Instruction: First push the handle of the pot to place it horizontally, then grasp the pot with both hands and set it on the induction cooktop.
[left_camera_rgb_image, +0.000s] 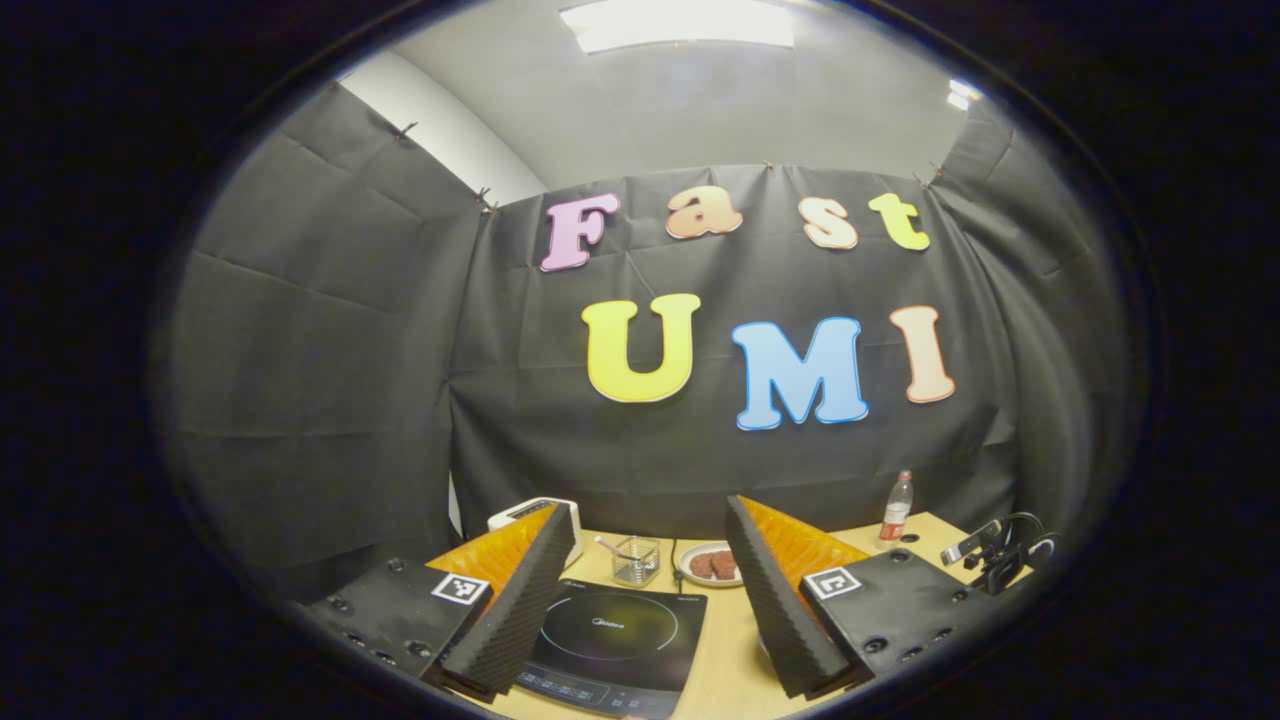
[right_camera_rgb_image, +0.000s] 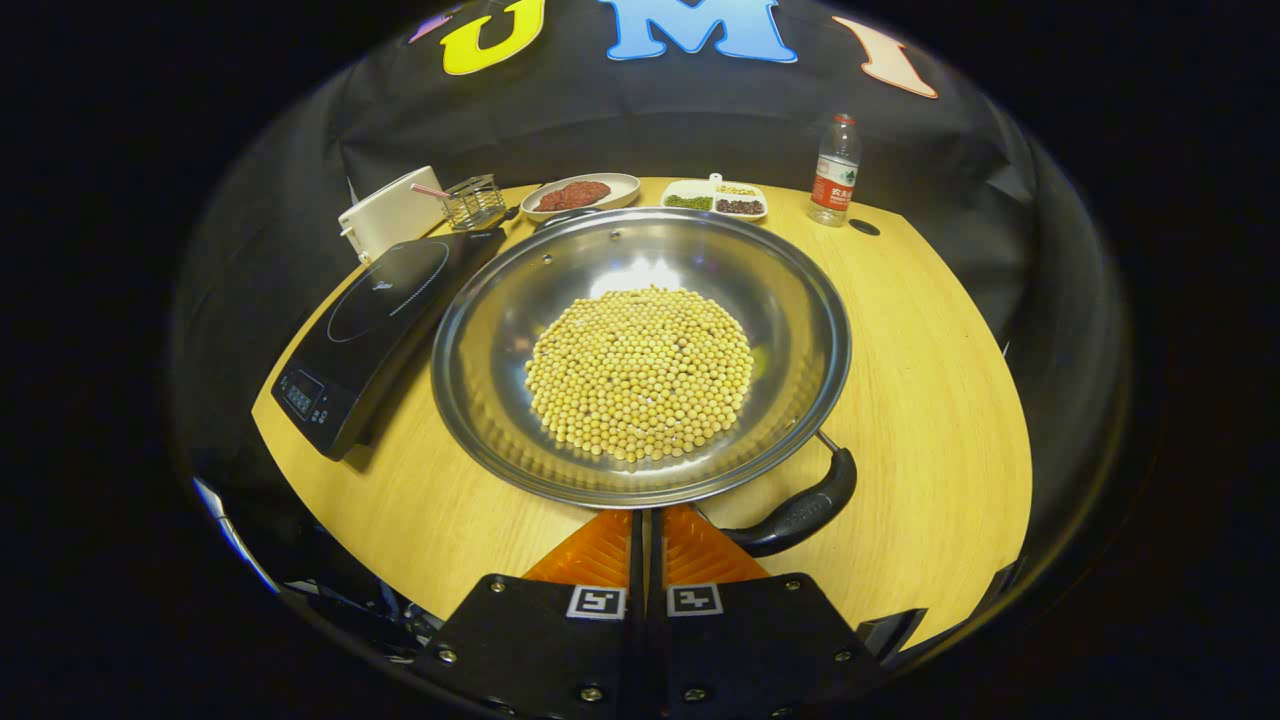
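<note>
gaping left claw (left_camera_rgb_image: 650, 600) over the cooktop (left_camera_rgb_image: 610, 640); right claw (right_camera_rgb_image: 645, 535) together, beside the pot (right_camera_rgb_image: 640, 350) handle (right_camera_rgb_image: 800, 510)

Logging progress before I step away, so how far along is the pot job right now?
Nothing looks finished. The steel pot of yellow beans sits on the wooden table beside the black induction cooktop, not on it. The shut right gripper is at the pot's near rim, by its black handle. The open left gripper holds nothing. Pushing, grasping and placing remain.
</note>
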